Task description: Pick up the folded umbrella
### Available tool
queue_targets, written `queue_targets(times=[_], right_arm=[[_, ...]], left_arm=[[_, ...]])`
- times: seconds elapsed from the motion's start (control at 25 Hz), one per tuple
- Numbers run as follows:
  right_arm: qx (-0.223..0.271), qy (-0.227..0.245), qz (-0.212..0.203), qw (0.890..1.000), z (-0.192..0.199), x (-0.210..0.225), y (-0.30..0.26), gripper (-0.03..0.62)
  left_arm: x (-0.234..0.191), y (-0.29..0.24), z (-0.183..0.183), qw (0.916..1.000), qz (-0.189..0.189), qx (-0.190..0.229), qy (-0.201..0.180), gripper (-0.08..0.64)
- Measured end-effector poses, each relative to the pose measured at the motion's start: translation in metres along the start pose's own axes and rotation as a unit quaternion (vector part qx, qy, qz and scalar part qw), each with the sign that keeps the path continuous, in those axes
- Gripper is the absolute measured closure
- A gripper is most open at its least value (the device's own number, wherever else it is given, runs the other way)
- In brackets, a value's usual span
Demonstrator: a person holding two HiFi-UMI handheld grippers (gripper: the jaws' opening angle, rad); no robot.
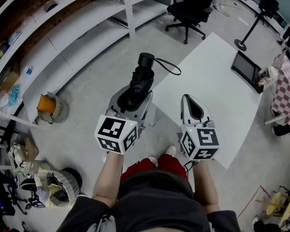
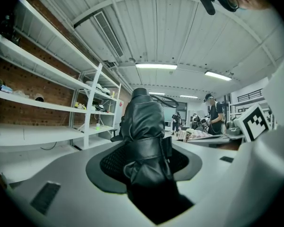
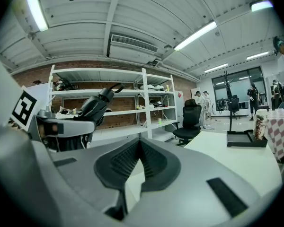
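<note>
Left gripper (image 1: pixel 133 99): fingers clamped on the folded umbrella (image 1: pixel 141 76). Head view alone shows its wrist loop (image 1: pixel 168 66). Right gripper (image 3: pixel 138 145): own view shows fingers pressed together, nothing between.

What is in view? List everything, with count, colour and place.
folded umbrella: one, black, held off the floor in the left hand-held gripper's jaws.
table: one, white, ahead on the right.
tray: one, black, on the table at its right edge.
office chair: one, black, beyond the table.
shelving: one run, white, along the brick wall on the left.
checked cloth: one, red and white, right of the table.
left hand-held gripper: one, grey, shut on the folded umbrella.
right hand-held gripper: one, grey, jaws together, empty.
</note>
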State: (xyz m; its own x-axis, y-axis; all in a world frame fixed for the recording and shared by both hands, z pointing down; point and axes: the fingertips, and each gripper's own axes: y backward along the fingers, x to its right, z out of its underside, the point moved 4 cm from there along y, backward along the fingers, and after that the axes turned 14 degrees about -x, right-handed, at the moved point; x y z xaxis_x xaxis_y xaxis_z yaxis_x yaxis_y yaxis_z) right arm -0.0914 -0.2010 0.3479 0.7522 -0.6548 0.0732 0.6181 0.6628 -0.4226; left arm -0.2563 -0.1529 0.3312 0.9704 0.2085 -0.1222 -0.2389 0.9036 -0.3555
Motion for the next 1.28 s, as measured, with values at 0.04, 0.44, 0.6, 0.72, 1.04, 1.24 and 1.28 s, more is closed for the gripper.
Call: queue_targets(times=[0.04, 0.44, 0.6, 0.72, 1.04, 1.24, 1.28], right_arm=[[0.001, 0.001, -0.001, 1.000, 0.000, -0.002, 0.001, 0.574], [0.008, 0.009, -0.014, 1.000, 0.001, -0.019, 0.010, 0.575], [0.010, 0.014, -0.017, 1.000, 0.001, -0.025, 0.013, 0.574], [0.011, 0.018, -0.017, 1.000, 0.002, -0.030, 0.017, 0.575], [0.016, 0.032, -0.016, 0.999, 0.003, -0.042, 0.024, 0.575], [0.019, 0.034, -0.017, 0.999, 0.004, -0.048, 0.029, 0.575], [0.020, 0.035, -0.018, 0.999, 0.003, -0.049, 0.030, 0.575]], left_arm=[[0.000, 0.003, 0.002, 1.0000, -0.002, 0.000, 0.001, 0.331], [-0.003, 0.027, 0.011, 0.9998, -0.016, 0.004, 0.005, 0.331], [-0.003, 0.035, 0.013, 0.9997, -0.022, 0.007, 0.007, 0.331], [-0.002, 0.043, 0.016, 0.9997, -0.024, 0.007, 0.007, 0.331], [-0.003, 0.057, 0.023, 0.9995, -0.030, 0.005, 0.007, 0.331], [-0.004, 0.065, 0.027, 0.9994, -0.033, 0.006, 0.010, 0.331], [-0.004, 0.067, 0.027, 0.9994, -0.033, 0.007, 0.011, 0.331]])
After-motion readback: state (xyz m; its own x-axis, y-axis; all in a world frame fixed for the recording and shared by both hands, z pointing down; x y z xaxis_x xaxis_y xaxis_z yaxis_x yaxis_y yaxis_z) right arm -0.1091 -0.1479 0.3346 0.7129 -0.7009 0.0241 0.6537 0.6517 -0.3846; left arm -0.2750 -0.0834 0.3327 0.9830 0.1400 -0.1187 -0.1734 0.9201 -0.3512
